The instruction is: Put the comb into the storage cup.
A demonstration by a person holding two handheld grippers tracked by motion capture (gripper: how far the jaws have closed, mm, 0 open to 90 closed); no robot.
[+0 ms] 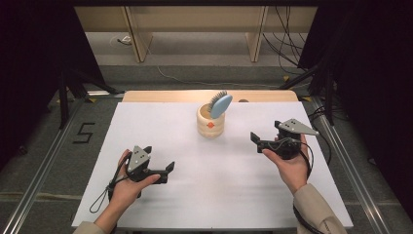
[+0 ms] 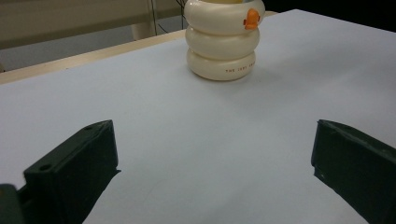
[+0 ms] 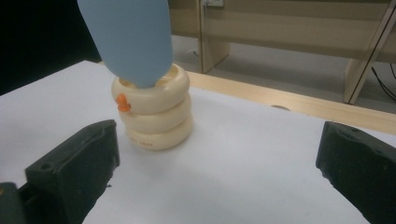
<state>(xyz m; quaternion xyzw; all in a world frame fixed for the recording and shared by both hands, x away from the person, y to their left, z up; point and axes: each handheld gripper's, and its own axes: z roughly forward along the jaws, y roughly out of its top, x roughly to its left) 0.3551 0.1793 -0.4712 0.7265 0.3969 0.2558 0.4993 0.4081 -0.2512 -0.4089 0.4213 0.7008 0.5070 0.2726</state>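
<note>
Standing brush (image 1: 220,103): we see it upright in the cream cup (image 1: 210,122), far middle of the white counter (image 1: 195,204).
Left claw (image 1: 159,162): spread, holding nothing, well apart from cup.
Right claw (image 1: 265,139): spread, holding nothing, nearer the cup.

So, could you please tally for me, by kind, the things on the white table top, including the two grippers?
Cream ringed holders: 1
Blue hairbrushes, standing in the holder: 1
Hand-held grippers, left gripper and right gripper, both with jaws apart: 2
Total: 4
</note>
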